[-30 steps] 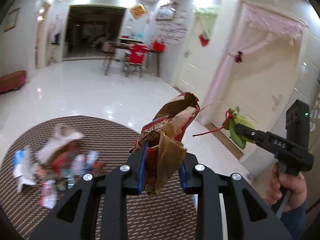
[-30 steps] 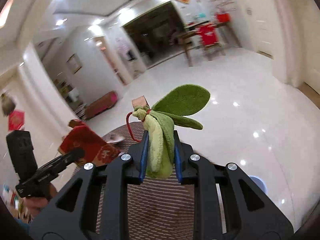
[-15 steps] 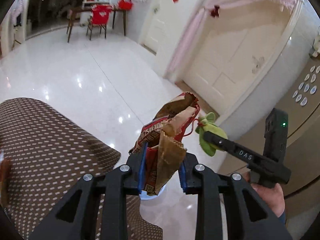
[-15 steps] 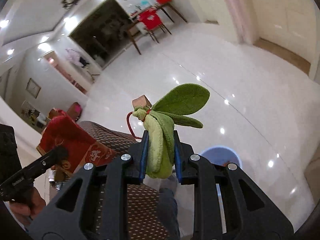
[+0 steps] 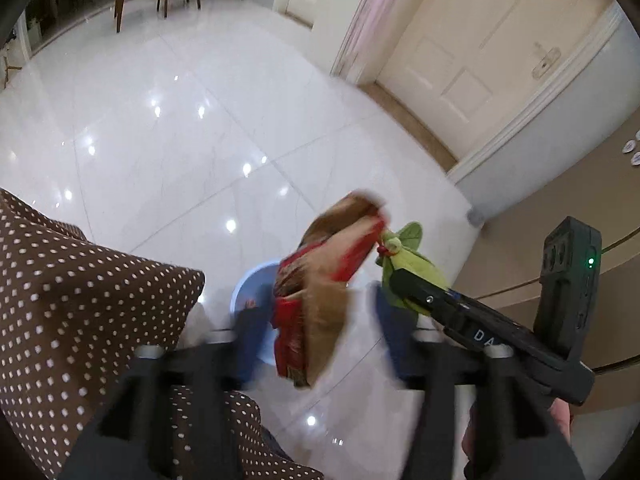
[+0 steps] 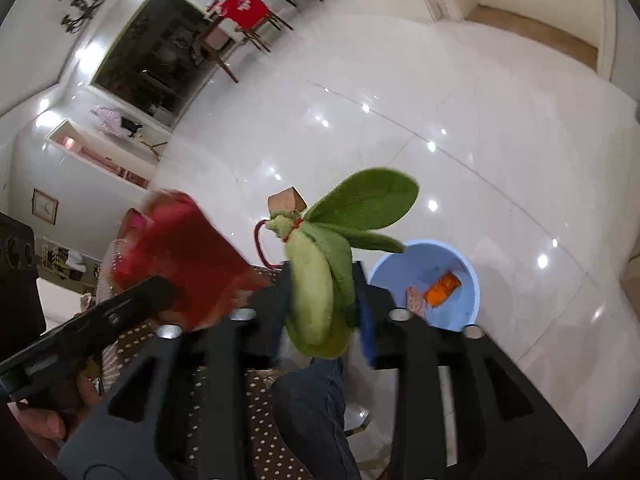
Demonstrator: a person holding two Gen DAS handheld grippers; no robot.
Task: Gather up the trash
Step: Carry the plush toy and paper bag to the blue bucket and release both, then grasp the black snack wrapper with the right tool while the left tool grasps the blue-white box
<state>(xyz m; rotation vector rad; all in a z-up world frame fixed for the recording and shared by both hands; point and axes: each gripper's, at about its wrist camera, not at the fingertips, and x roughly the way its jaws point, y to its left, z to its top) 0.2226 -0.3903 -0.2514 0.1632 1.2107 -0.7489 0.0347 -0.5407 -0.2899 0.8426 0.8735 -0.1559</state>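
A crumpled red and brown snack wrapper hangs loose between the fingers of my left gripper. Its jaws are opening, with gaps on both sides of the wrapper. Below it on the floor stands a light blue bin. My right gripper is also opening. A green plush leaf piece with a red cord sits between its pads, which no longer squeeze it. The blue bin lies just right of it and holds an orange packet. Each gripper shows in the other's view.
A brown tablecloth with white dots drapes at the left. A person's leg in dark jeans is below the grippers. Glossy white floor tiles stretch away to a cream door and red-covered chairs.
Both grippers swung down from over the table to above the blue bin on the floor. Both pairs of jaws spread apart, so the wrapper and the green plush piece came loose.
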